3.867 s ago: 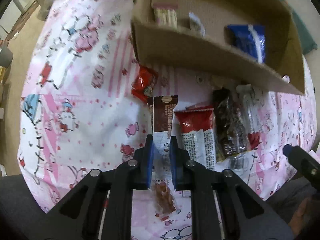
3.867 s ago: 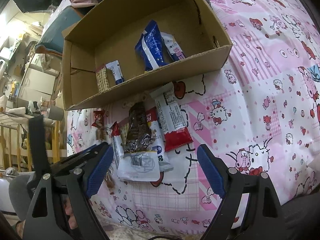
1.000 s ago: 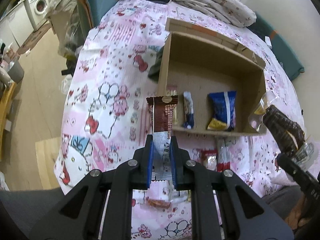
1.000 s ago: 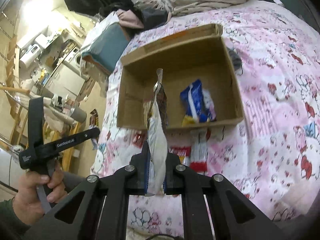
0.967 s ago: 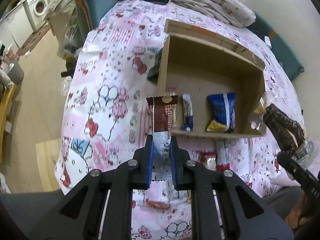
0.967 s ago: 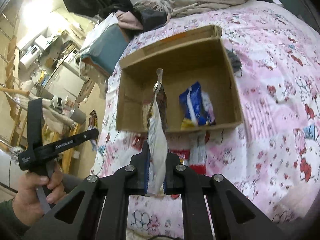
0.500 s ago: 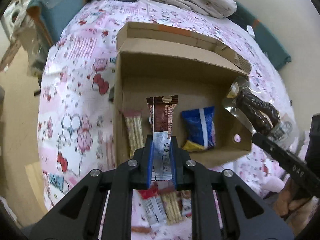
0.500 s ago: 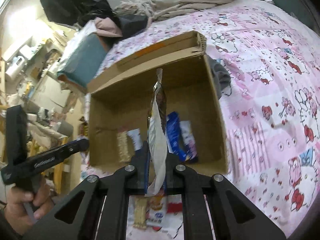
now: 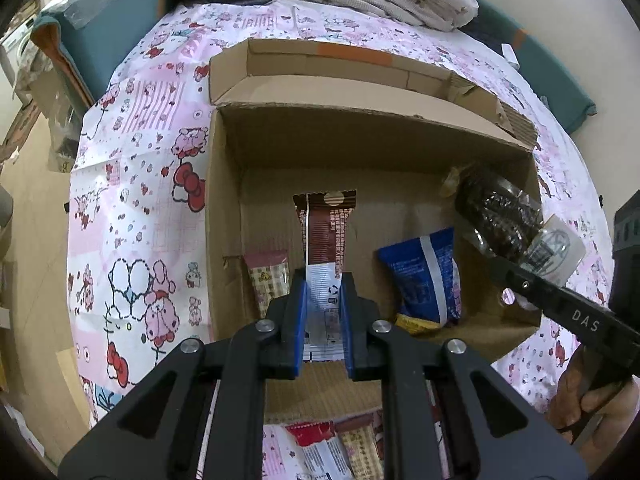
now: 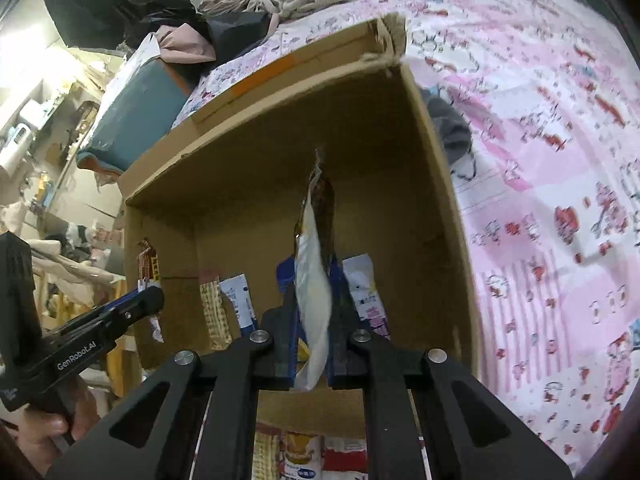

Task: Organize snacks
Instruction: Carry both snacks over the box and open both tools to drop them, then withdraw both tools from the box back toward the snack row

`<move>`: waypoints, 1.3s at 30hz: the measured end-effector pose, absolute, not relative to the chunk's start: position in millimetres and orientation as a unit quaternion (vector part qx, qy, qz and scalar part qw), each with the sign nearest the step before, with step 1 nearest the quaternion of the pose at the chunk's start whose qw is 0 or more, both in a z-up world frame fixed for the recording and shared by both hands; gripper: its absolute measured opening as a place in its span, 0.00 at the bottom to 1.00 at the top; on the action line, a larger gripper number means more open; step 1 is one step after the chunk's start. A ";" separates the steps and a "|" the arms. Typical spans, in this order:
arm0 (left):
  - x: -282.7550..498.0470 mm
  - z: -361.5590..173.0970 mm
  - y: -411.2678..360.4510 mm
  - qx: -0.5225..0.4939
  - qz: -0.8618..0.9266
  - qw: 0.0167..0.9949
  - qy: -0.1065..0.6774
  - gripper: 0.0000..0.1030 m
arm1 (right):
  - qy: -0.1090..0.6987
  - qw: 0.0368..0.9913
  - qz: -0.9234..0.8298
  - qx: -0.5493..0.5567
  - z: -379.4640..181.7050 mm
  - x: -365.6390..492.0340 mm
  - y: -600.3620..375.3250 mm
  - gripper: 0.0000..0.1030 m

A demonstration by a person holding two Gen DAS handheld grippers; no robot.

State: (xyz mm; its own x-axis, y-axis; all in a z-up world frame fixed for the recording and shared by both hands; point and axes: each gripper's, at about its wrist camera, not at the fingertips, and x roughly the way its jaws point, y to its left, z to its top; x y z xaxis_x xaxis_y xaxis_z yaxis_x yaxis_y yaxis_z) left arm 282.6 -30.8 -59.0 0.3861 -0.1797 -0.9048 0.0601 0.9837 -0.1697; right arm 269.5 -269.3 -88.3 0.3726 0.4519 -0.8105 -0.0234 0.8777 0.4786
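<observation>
Both grippers have come forward and now hang over the cardboard box [image 9: 224,208]. The left gripper [image 9: 322,320] has its fingers clenched on the brown wafer bar [image 9: 323,232]; the right gripper [image 10: 313,328] grips the clear chocolate bag [image 10: 316,276], edge-on here but broadside in the left view. Inside lie a blue packet [image 9: 428,276] and a checkered stick pack [image 9: 270,280]. More snacks [image 9: 320,448] on the bed are partly hidden.

i see a plain brown box [image 9: 224,184] on a pink and white cartoon-print sheet [image 9: 136,184]. my left gripper [image 9: 322,320], black with blue pads, holds a brown and white wrapper [image 9: 322,236]. inside lie a blue bag [image 9: 428,272] and a beige checked pack [image 9: 268,276]. my right gripper [image 10: 312,344] holds a clear, dark-filled packet [image 10: 316,264].
</observation>
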 end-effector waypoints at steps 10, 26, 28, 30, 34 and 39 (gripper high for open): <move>283.8 -62.3 -37.7 -0.035 -0.072 0.833 0.547 0.13 | 0.553 0.798 0.156 0.181 -93.9 269.7 -260.0 0.12; 282.9 -59.5 -37.3 -0.028 -0.065 0.839 0.540 0.14 | 0.539 0.826 0.130 0.104 -82.3 265.7 -247.9 0.43; 282.9 -59.4 -36.1 -0.034 -0.065 0.838 0.541 0.15 | 0.527 0.834 0.128 0.102 -77.6 263.1 -250.0 0.82; 282.9 -58.6 -34.5 -0.042 -0.065 0.837 0.542 0.21 | 0.502 0.850 0.125 0.098 -69.3 259.8 -252.2 0.95; 280.5 -54.4 -32.3 -0.051 -0.058 0.840 0.537 0.68 | 0.461 0.875 0.127 0.078 -52.7 254.2 -250.8 0.95; 277.1 -48.2 -28.8 -0.058 -0.053 0.847 0.525 0.79 | 0.446 0.883 0.124 0.082 -44.5 249.6 -255.1 0.97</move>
